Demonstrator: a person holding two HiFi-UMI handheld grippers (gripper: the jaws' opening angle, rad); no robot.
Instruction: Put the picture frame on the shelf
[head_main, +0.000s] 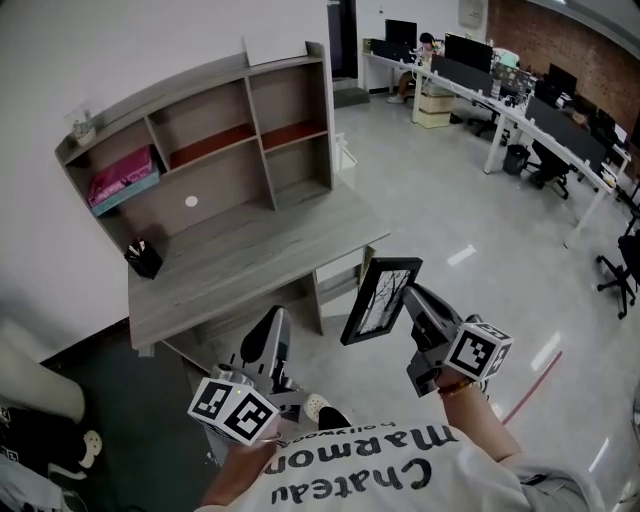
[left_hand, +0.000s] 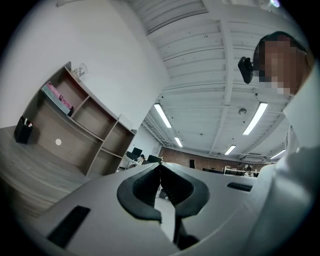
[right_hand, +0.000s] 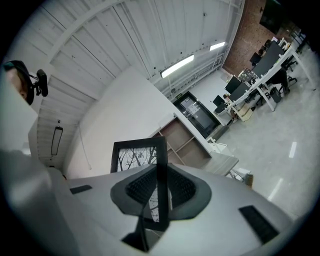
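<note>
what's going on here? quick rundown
A person holds a gripper in each hand. The right gripper is shut on the black picture frame and holds it in the air, short of the desk. The left gripper is shut and empty. The frame is not yet on the shelf.
</note>
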